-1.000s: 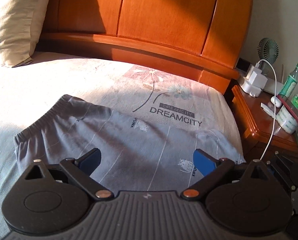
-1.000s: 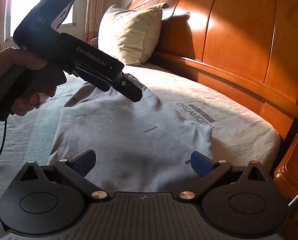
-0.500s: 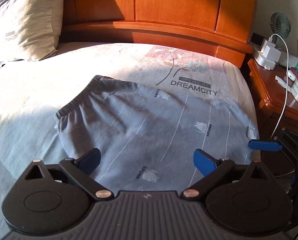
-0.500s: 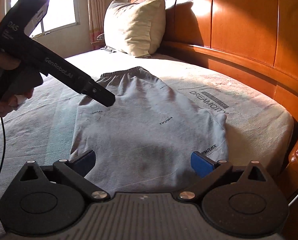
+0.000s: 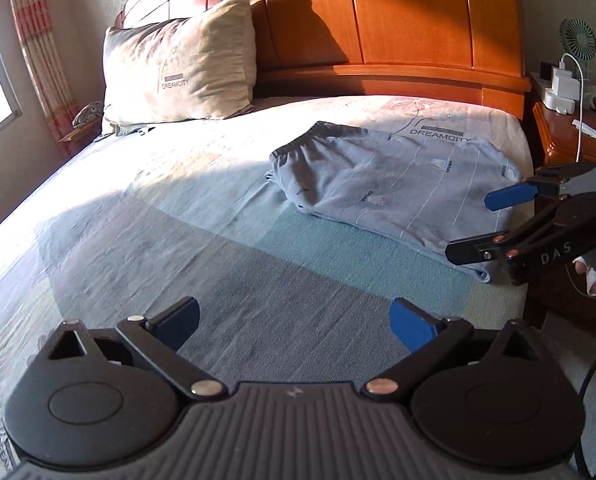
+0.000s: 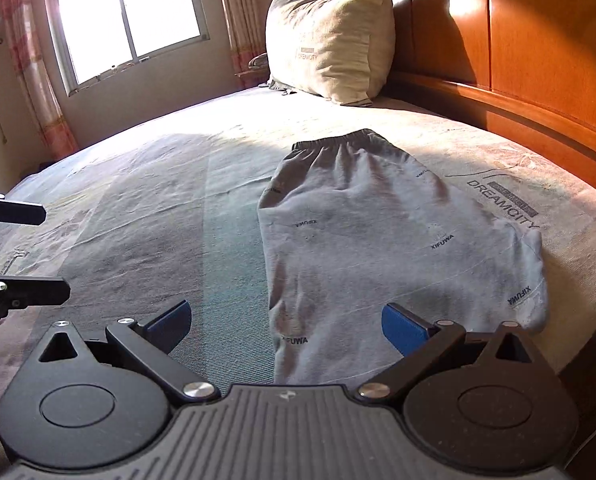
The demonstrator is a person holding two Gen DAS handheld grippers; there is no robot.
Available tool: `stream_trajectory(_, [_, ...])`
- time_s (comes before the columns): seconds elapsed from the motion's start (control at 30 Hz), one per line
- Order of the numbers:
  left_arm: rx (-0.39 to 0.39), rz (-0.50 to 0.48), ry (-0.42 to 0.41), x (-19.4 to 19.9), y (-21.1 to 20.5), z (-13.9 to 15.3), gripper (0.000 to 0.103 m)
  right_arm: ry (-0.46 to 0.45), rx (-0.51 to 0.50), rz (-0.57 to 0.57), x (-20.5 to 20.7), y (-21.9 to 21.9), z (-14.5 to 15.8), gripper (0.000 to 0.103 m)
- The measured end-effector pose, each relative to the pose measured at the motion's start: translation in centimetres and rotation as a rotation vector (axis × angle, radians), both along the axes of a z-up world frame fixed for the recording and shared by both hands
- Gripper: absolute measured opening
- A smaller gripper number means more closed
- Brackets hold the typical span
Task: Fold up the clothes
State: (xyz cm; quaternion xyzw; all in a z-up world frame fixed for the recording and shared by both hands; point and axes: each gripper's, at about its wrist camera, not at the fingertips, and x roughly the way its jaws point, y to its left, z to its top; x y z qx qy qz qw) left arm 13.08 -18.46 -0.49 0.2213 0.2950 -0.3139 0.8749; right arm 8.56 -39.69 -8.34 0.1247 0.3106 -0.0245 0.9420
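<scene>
Sunlit bed sheet (image 5: pixel 218 216), folded grey shorts (image 6: pixel 377 232) near wooden headboard (image 5: pixel 377 16), both grippers spread, empty.

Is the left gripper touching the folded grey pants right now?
Apart. In the left wrist view the left gripper has its jaws spread over bare bedsheet, and the folded grey pants lie farther up the bed with a strip of sheet between them.
</scene>
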Motion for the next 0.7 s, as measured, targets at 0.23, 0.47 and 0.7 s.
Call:
stream_trajectory(0.23, [-0.1,0.085,0.04,-3.2,2.9,-0.5,0.102,0.106,0.108,0.02,0.6,1.2,-1.6,0.103])
stream_trajectory(0.47, [-0.183,0.131,-0.059,-5.4,3.3,0.7,0.102,0.072,0.082,0.007,0.0,1.6,0.8,0.103])
stream_trajectory(0.7, [-0.233,0.193,-0.111,-7.0,4.5,2.0,0.102,0.177,0.125,0.021,1.8,2.2,-0.8,0.103])
